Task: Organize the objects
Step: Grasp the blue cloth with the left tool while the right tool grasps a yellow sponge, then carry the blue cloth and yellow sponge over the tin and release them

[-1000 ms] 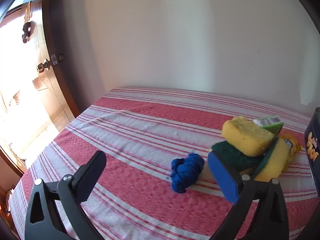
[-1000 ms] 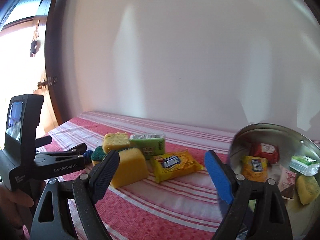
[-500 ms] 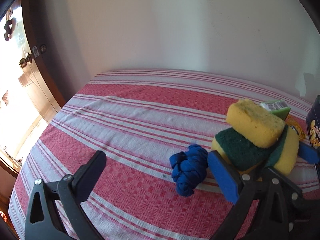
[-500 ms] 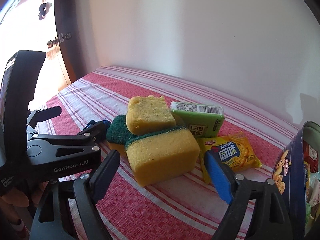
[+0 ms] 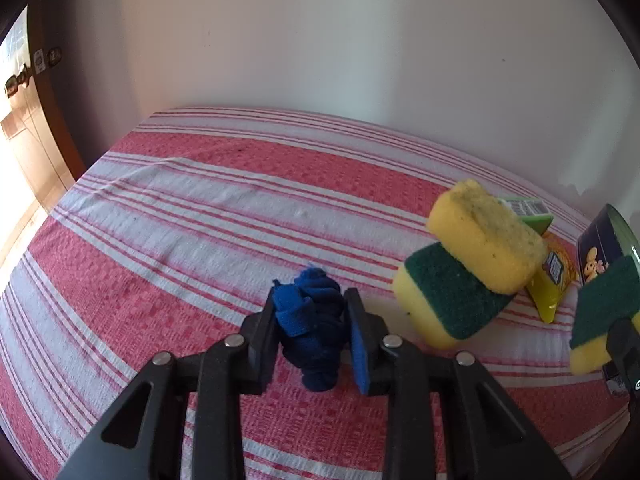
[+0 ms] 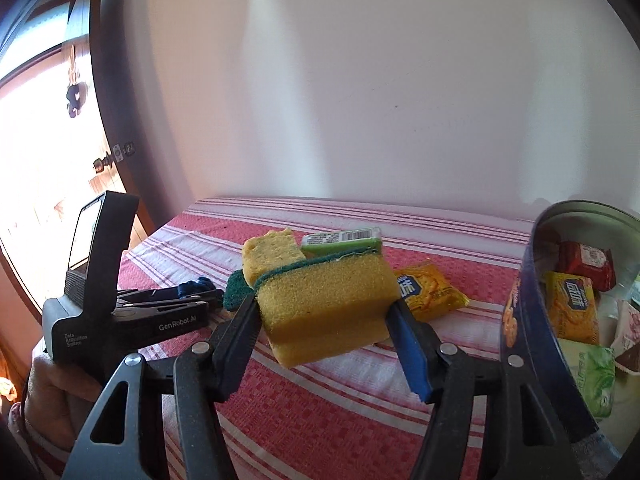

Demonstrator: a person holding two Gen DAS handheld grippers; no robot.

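Two grasps are made — left gripper (image 5: 314, 322) jaws clamp the blue cloth (image 5: 312, 332), right gripper (image 6: 326, 326) jaws clamp a sponge (image 6: 326, 300). Tin (image 6: 520, 320) holds several packets; two sponges (image 5: 486, 246), two packets remain on the bench (image 5: 200, 220).

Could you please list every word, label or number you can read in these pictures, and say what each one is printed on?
"GenRobot.AI": side of the left gripper.
"Data Acquisition System", small and only just legible: the same device's body.
Chinese characters, hard to read: yellow cracker packet on the cloth and another in the tin.
Barcode and fine print on the green pack: too small.
Red packet: blurred.
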